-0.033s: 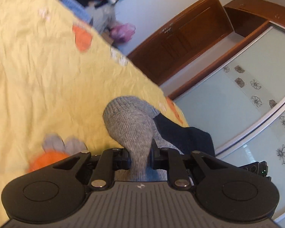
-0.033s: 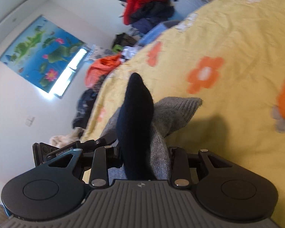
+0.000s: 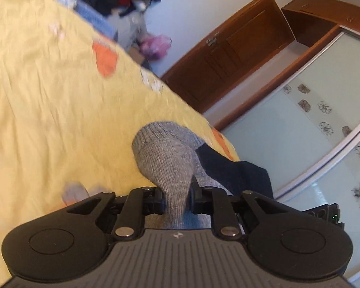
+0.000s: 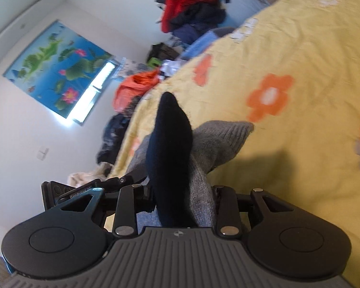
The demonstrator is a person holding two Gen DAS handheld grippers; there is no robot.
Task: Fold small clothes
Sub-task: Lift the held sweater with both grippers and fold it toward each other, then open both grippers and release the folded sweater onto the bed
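A grey knitted sock [image 3: 165, 158] with a dark navy part [image 3: 230, 170] hangs just above the yellow flowered bedsheet [image 3: 48, 96]. My left gripper [image 3: 176, 199] is closing, its pads pressing on the sock's grey ribbed end. In the right wrist view the navy toe [image 4: 170, 144] stands up between the jaws with grey knit [image 4: 218, 141] beside it. My right gripper [image 4: 183, 199] is shut on both layers. The two grippers are close together, and the left gripper's body [image 4: 84, 192] shows at the right view's lower left.
The bedsheet [image 4: 300, 48] stretches away from both grippers. Piles of clothes [image 4: 192, 12] lie beyond the bed's far edge. A wooden door [image 3: 240, 48] and a glass-fronted wardrobe [image 3: 300, 132] stand past the bed's side. An orange bag [image 4: 134, 88] sits on the floor.
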